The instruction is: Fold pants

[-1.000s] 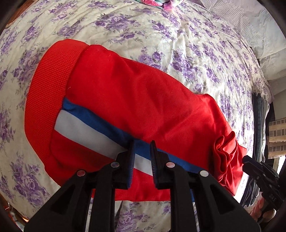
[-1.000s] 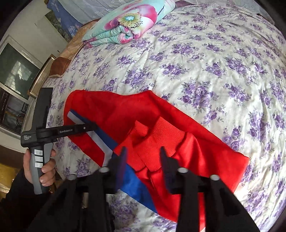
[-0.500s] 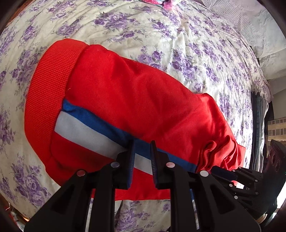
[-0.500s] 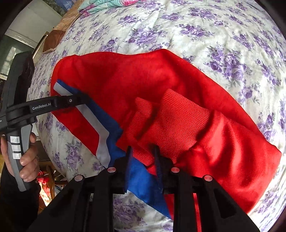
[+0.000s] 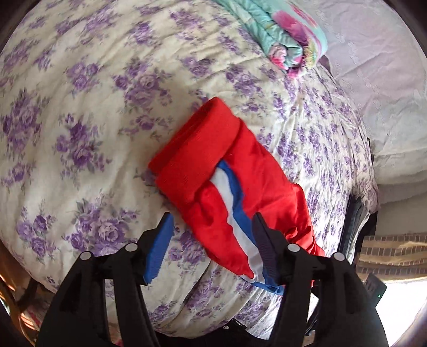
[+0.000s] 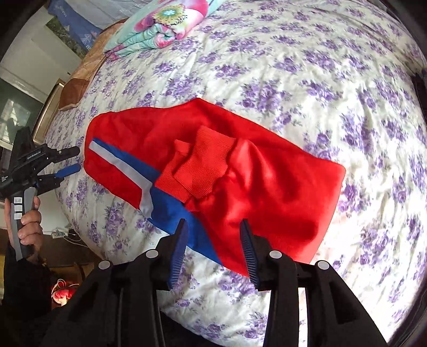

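The red pants (image 6: pixel 267 181) with a blue and white side stripe lie folded on the flowered bedspread (image 6: pixel 320 66). The ribbed cuffs (image 6: pixel 202 162) lie folded over on top. My right gripper (image 6: pixel 213 248) is open and empty, just short of the near edge of the pants. In the left wrist view the pants (image 5: pixel 229 170) lie with the ribbed waistband (image 5: pixel 194 152) towards me. My left gripper (image 5: pixel 210 245) is open and empty at the near edge by the stripe. It also shows in the right wrist view (image 6: pixel 74 160), open, left of the pants.
A folded flowered quilt (image 6: pixel 160 24) lies at the far end of the bed, also in the left wrist view (image 5: pixel 283 34). A pale pillow (image 5: pixel 379 88) lies at the right. The bed edge drops off close to both grippers.
Both grippers were shut on the pants and have opened and drawn back. The pants lie released on the bed. The left gripper has moved off to the waistband end.
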### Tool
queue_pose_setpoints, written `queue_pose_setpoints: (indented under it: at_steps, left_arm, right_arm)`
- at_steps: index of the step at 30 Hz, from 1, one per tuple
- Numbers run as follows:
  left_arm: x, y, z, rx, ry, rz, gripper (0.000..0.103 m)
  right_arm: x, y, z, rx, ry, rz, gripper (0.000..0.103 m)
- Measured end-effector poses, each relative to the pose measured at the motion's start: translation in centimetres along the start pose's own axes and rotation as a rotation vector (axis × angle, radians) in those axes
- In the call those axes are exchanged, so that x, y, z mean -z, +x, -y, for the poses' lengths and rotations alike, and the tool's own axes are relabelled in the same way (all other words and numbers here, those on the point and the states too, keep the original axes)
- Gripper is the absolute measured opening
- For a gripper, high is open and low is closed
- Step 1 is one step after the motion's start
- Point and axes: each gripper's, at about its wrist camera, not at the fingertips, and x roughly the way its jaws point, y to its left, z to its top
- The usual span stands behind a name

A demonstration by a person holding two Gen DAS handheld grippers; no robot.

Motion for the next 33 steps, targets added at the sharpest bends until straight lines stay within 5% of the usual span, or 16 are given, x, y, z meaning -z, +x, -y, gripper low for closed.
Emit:
queue_pose_setpoints:
  at_steps: [5, 12, 14, 16, 22, 29, 33]
  left_arm:
    - [0.0, 3.4, -2.6, 0.040, -0.141, -0.032, 0.063]
    - [-3.4, 5.1, -0.7, 0.042, -0.090, -0.011, 0.071]
    - [-3.7, 5.2, -0.5, 0.045, -0.078, -0.009, 0.060]
    - [-3.5, 4.5, 0.1, 0.093, -0.037, -0.010, 0.036]
    - [-1.6, 2.2, 3.4, -0.006, 0.173, 0.073, 0.035]
    - [-0.4, 0.8, 5.4, 0.003, 0.225, 0.121, 0.034]
    - [0.2, 0.1, 6.0, 0.029, 0.235, 0.125, 0.034]
  right_arm:
    - [0.7, -0.9, 0.2, -0.002, 0.009, 0.025, 0.040]
    - [1.0, -0.5, -0.4, 0.003, 0.001, 0.007, 0.040]
    - [1.0, -0.5, -0.8, 0.001, -0.009, 0.003, 0.040]
    - [0.9, -0.3, -1.0, -0.002, -0.015, 0.000, 0.040]
    - [-0.4, 1.2, -3.0, -0.054, -0.091, -0.019, 0.040]
    - [-5.4, 4.8, -9.3, -0.087, -0.309, 0.033, 0.040]
    - [-8.1, 8.4, -10.5, -0.072, -0.321, 0.015, 0.017]
